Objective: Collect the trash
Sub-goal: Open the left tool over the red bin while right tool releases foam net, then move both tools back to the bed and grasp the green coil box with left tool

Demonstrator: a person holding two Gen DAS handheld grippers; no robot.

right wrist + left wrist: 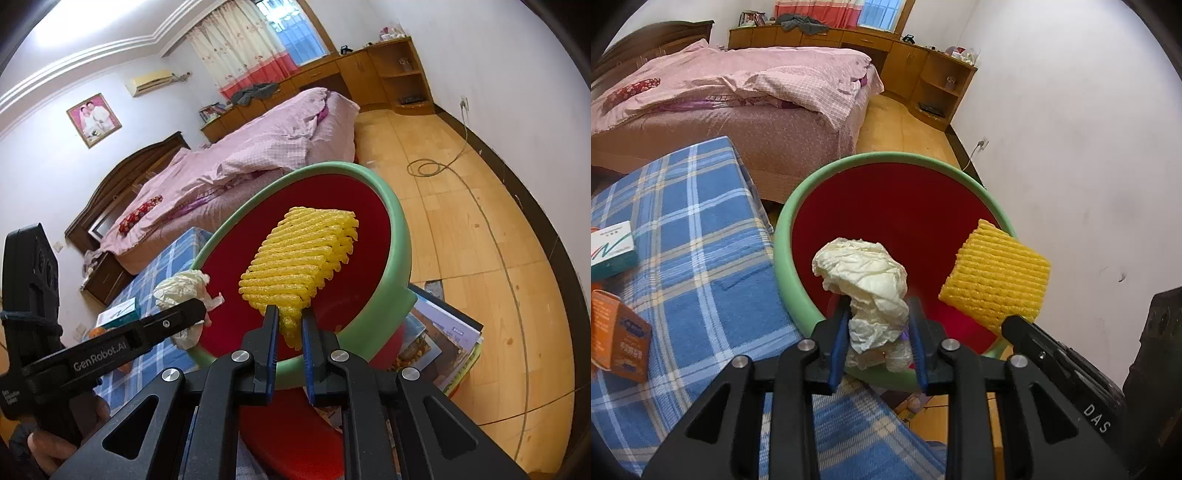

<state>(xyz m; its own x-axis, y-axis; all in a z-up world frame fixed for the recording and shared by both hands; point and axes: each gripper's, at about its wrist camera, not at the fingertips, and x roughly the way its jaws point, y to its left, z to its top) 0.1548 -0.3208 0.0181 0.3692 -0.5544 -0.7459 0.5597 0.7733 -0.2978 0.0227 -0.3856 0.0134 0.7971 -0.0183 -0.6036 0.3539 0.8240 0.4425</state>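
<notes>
My left gripper point(877, 310) is shut on a crumpled white tissue point(864, 273) and holds it over the near rim of a red bin with a green rim point(783, 236). My right gripper point(289, 321) is shut on a yellow foam net point(299, 254) and holds it above the same bin point(400, 236). The foam net point(995, 273) also shows in the left wrist view at the bin's right rim. The tissue point(181, 286) and the left gripper's finger point(166, 325) show at the left of the right wrist view.
A blue plaid cloth point(694, 229) covers the surface left of the bin, with a teal-and-white box point(613, 251) and an orange box point(617, 332) on it. A pink bed point(738, 88) stands behind. Books point(443, 339) lie under the bin. A cable point(480, 206) runs over the wooden floor.
</notes>
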